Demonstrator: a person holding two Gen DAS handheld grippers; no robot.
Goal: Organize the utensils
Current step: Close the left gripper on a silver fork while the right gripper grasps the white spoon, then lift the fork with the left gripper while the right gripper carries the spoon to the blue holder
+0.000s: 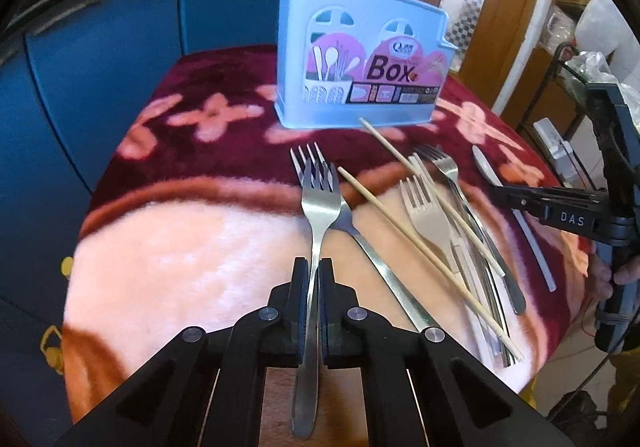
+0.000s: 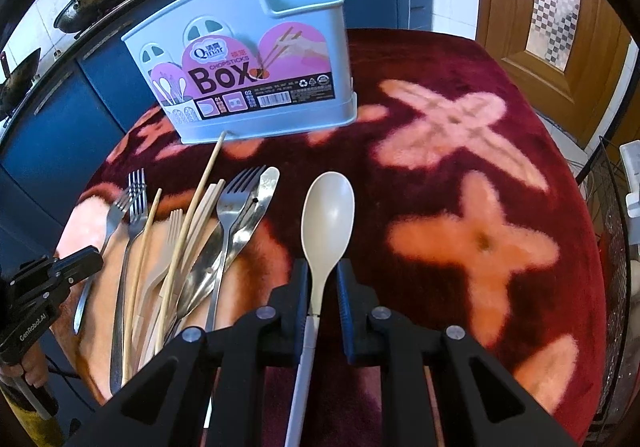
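A pale blue chopsticks box (image 1: 360,59) stands upright at the far side of the table; it also shows in the right wrist view (image 2: 256,59). My left gripper (image 1: 314,267) is shut on a steel fork (image 1: 318,203), tines pointing toward the box. A second steel fork (image 1: 360,239) lies under it. My right gripper (image 2: 322,273) straddles a beige spoon (image 2: 328,215) with a white handle; the fingers stand a little apart from its neck. Wooden chopsticks (image 2: 192,215), beige plastic forks (image 1: 426,215) and steel cutlery (image 2: 232,231) lie piled between the grippers.
The table wears a dark red and peach plush cloth (image 2: 460,151). Blue cabinets (image 1: 100,87) stand behind and to the left. A wooden door (image 2: 552,27) is at the back right. A wire basket (image 2: 616,247) stands off the table's right edge.
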